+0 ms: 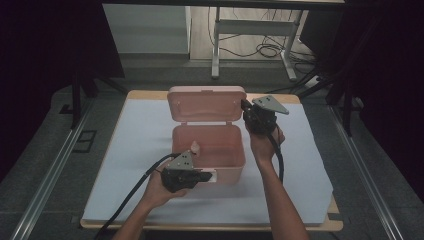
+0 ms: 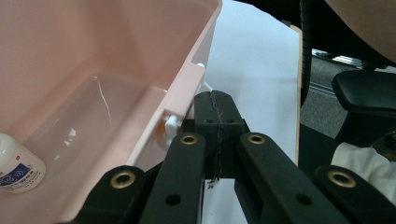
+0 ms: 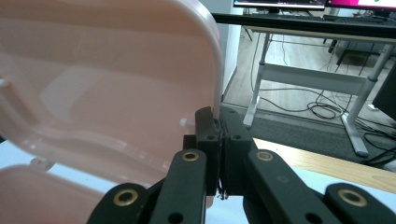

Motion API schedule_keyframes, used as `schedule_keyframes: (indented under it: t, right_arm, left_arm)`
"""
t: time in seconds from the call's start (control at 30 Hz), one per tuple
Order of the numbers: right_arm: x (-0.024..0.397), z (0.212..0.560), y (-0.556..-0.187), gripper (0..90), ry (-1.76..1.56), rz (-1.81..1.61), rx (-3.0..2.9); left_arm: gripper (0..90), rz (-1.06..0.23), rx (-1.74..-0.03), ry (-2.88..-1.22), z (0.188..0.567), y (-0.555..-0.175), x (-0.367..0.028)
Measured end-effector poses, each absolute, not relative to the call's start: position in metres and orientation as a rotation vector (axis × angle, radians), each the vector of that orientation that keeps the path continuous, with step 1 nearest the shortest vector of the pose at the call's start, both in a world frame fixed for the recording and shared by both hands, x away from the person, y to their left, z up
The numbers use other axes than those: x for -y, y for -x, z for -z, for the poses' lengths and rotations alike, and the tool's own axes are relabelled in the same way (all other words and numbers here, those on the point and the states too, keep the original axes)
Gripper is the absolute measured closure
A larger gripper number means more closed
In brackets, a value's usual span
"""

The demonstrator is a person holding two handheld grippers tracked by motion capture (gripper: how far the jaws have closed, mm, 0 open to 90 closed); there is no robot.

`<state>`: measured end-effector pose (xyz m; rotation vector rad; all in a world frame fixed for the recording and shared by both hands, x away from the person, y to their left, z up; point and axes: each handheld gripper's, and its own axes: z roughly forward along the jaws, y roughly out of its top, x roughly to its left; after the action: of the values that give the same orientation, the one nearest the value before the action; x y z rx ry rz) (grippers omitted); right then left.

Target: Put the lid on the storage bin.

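1. The pink storage box [image 1: 209,155] is sitting mid-table on the white table cover [image 1: 135,150], and its lid [image 1: 206,104] is standing upright at the far side, hinged along the back edge.
2. The right gripper [image 1: 248,107] is sitting at the lid's right-hand edge. In the right gripper view the jaws are looking fully shut, and the lid's rim [image 3: 215,70] is running straight down into the seam between the tips. Whether they're actually pinching that rim or just butting against it is hard to call from here.
3. The left gripper [image 1: 212,175] is parked at the box's near wall, jaws closed together. In the left gripper view they're pressing beside the front latch tab [image 2: 172,122], not holding anything as far as the view shows.
4. A small white bottle [image 2: 16,170] is lying inside the box on the floor.
5. The key bit: the lid's long axis is running left-right across the table, and the right hand is clearly the nearer one to it. So any swing of the lid down toward the person is probably going to be the right hand's job, with the left one bracing the box.
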<state>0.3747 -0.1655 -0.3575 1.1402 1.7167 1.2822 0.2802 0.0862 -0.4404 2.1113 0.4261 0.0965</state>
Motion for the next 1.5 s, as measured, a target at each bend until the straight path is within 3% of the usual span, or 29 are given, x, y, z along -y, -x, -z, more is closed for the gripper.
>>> schedule_keyframes:
  t: [1.5]
  right_arm:
    - [0.212, 0.372, -0.313, 71.6, -1.116, -1.509, -2.078]
  left_arm:
    - [90.0, -0.117, -0.457, -2.104, 0.440, -0.276, -0.084]
